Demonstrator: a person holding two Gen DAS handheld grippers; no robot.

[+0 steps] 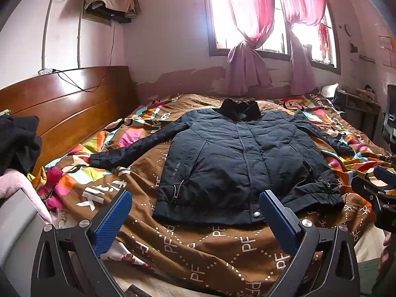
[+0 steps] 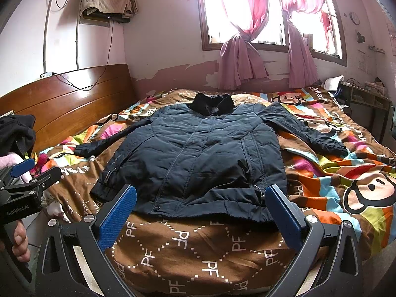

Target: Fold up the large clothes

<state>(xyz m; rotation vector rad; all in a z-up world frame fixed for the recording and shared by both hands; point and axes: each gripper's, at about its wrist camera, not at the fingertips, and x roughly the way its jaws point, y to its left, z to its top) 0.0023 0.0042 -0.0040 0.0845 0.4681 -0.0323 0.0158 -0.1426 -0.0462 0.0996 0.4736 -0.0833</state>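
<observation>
A dark navy padded jacket (image 1: 237, 163) lies flat and face up on the bed, zipped, collar toward the window and both sleeves spread out to the sides. It also shows in the right wrist view (image 2: 198, 158). My left gripper (image 1: 195, 212) is open and empty, held above the quilt just short of the jacket's hem. My right gripper (image 2: 201, 210) is open and empty too, at the hem's right half. Each gripper shows at the edge of the other's view.
A brown and multicoloured patterned quilt (image 1: 198, 255) covers the bed. A wooden headboard (image 1: 61, 109) stands at the left. Dark and pink clothes (image 1: 17, 148) pile at the near left. A window with pink curtains (image 1: 250, 37) is behind; a desk (image 1: 358, 104) stands at the right.
</observation>
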